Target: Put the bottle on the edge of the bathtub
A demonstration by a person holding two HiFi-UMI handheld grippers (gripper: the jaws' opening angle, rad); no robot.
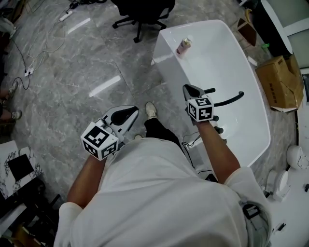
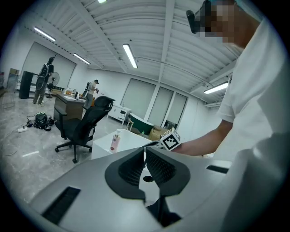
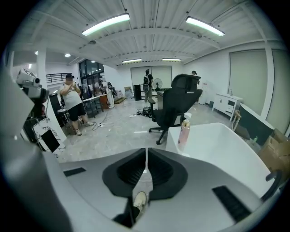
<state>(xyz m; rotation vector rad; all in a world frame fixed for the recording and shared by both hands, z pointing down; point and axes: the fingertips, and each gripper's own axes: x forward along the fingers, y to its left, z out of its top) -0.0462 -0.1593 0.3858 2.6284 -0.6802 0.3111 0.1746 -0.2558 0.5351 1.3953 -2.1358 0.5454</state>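
A pink pump bottle (image 1: 184,46) stands upright on the far left rim of the white bathtub (image 1: 166,58). It also shows in the right gripper view as a pink bottle (image 3: 184,129) on the tub's corner, and in the left gripper view as a small bottle (image 2: 115,141) on the rim. My right gripper (image 1: 187,89) hovers over the tub's near left rim, well short of the bottle, jaws shut with nothing between them. My left gripper (image 1: 130,112) hangs over the floor to the left of the tub, shut and empty.
A black office chair (image 1: 143,12) stands on the marble floor beyond the tub. A black faucet (image 1: 227,100) arches over the tub's inside. Cardboard boxes (image 1: 280,82) sit to the tub's right. Cables (image 1: 29,58) lie at the left. People stand far off in the room.
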